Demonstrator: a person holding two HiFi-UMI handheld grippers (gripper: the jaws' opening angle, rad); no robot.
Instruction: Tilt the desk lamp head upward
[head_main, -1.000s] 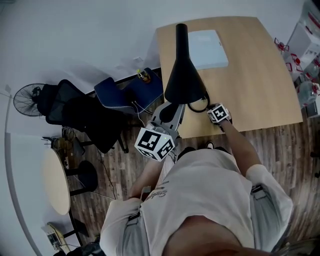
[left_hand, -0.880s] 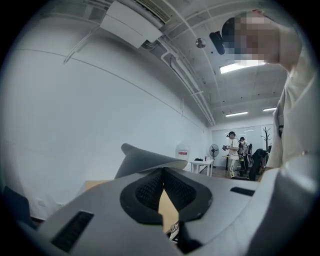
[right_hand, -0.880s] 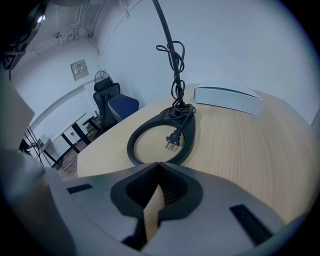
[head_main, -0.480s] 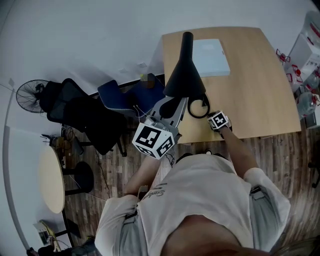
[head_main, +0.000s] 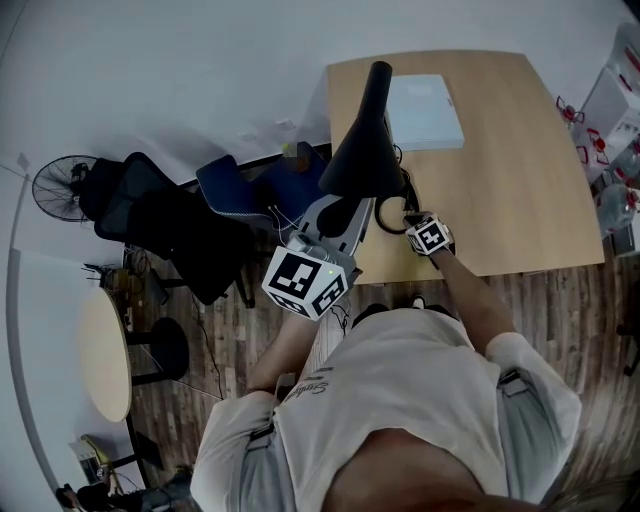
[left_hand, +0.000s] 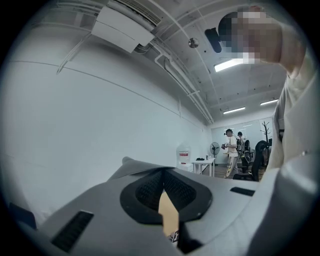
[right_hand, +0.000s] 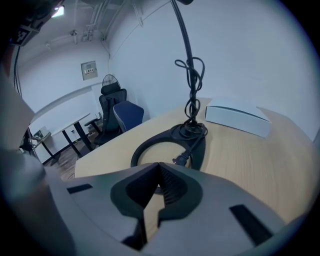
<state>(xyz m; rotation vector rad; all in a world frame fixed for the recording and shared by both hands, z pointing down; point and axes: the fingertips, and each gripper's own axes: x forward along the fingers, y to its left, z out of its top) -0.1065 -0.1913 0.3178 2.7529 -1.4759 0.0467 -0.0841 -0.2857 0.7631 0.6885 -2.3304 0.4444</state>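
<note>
The right gripper (head_main: 411, 221) has slid closer to the lamp base (head_main: 386, 226) and now sits just beside its ring. Above the base, the lamp head (head_main: 362, 158) looks narrower, seemingly tipped to a new angle.

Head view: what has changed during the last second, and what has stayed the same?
The right gripper slid toward the lamp's ring base. The lamp head tipped slightly, its wide end swinging left. The left gripper stays by the head's rim. Both are shut and empty. The white box stayed.

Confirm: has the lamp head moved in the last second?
Yes. The lamp head rim sits farther from the near edge of the table, closer to the box.
</note>
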